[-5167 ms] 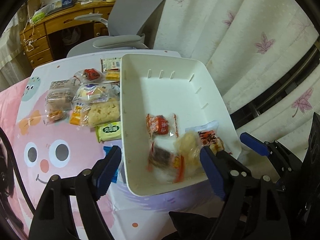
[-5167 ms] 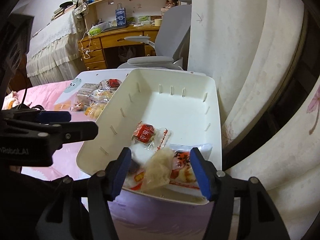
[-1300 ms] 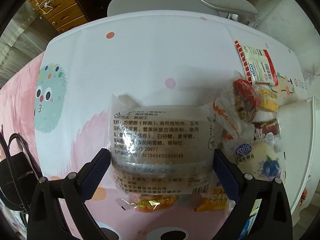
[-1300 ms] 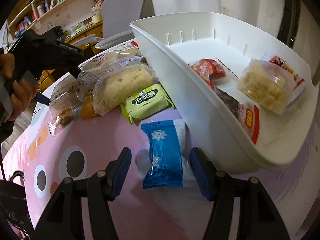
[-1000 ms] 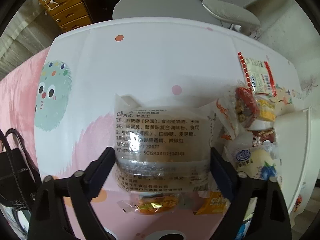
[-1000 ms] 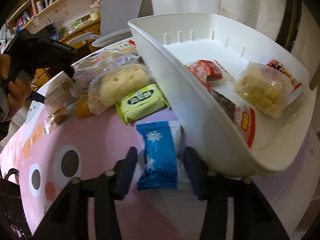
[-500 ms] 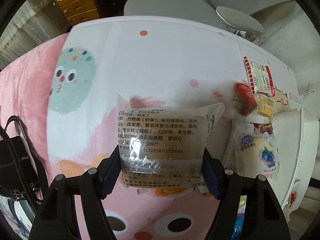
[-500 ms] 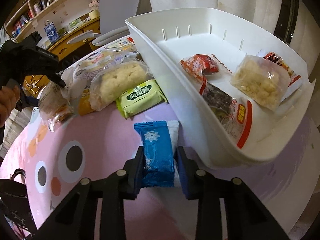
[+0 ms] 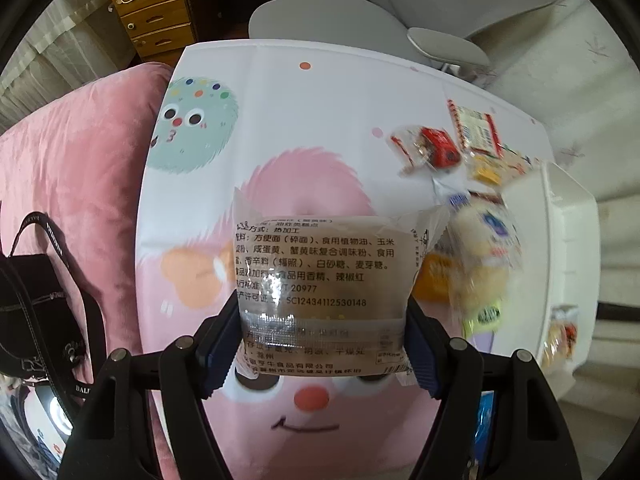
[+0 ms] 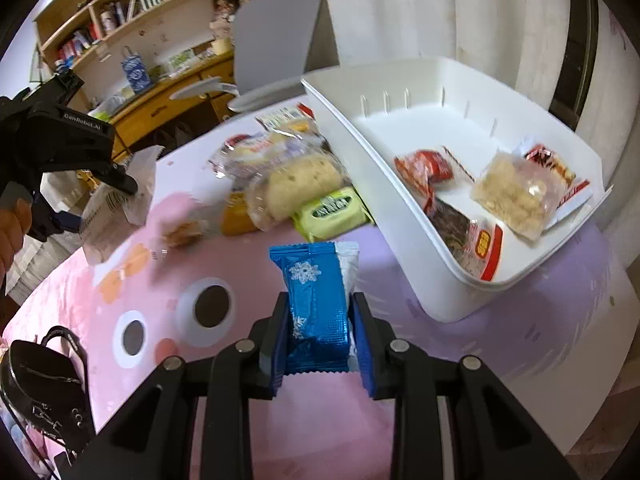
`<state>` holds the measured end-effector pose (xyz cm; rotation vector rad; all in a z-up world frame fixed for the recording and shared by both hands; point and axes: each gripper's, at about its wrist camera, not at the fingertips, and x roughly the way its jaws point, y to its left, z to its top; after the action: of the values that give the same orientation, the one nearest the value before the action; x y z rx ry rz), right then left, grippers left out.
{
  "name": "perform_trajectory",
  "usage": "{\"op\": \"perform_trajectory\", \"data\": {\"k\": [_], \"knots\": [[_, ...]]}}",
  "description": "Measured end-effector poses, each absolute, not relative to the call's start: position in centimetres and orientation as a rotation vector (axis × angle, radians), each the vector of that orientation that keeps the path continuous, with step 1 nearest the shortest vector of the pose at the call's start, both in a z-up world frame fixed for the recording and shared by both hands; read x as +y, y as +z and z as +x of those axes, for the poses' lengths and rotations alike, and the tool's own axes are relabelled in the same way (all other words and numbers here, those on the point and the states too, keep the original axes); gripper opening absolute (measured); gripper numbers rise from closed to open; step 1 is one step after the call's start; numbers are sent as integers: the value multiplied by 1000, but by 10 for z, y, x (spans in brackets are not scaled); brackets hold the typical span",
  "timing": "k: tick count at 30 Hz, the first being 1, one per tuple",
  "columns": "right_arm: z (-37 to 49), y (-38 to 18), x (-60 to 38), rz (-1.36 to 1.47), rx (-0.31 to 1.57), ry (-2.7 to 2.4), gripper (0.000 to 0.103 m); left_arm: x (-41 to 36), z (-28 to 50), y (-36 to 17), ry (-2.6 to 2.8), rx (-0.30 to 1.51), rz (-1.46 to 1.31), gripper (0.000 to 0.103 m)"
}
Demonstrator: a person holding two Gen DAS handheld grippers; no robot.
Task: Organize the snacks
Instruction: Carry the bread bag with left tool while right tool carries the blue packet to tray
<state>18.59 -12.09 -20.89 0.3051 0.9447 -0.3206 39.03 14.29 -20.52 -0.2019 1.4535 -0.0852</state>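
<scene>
Snacks lie in a loose pile on the worktop, left of a white bin whose far part is bare. In the bin's near end sit a red packet, a pale cake, a dark bar and a red-white pack.

Left claw has just been closing and now clamps a clear pouch by its two sides; the pouch hangs above the worktop, its printed back facing the camera. In the right wrist view this claw shows at the far left, held by a hand.

Right claw has also just been closing, to a narrow gap, and grips a blue wrapper by its edges, clear of the worktop, just left of the bin's near corner.

A green pack lies against the bin's left wall. A black bag lies at the near left.
</scene>
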Motion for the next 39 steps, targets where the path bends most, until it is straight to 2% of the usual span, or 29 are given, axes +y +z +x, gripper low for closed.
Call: {"op": "perform_trajectory", "data": {"k": [17, 39], "knots": [[157, -142, -108, 238, 861, -250, 29, 141, 307, -171, -156, 1475, -190, 72], [156, -98, -238, 105, 868, -99, 30, 8, 238, -128, -168, 1481, -189, 73]]}}
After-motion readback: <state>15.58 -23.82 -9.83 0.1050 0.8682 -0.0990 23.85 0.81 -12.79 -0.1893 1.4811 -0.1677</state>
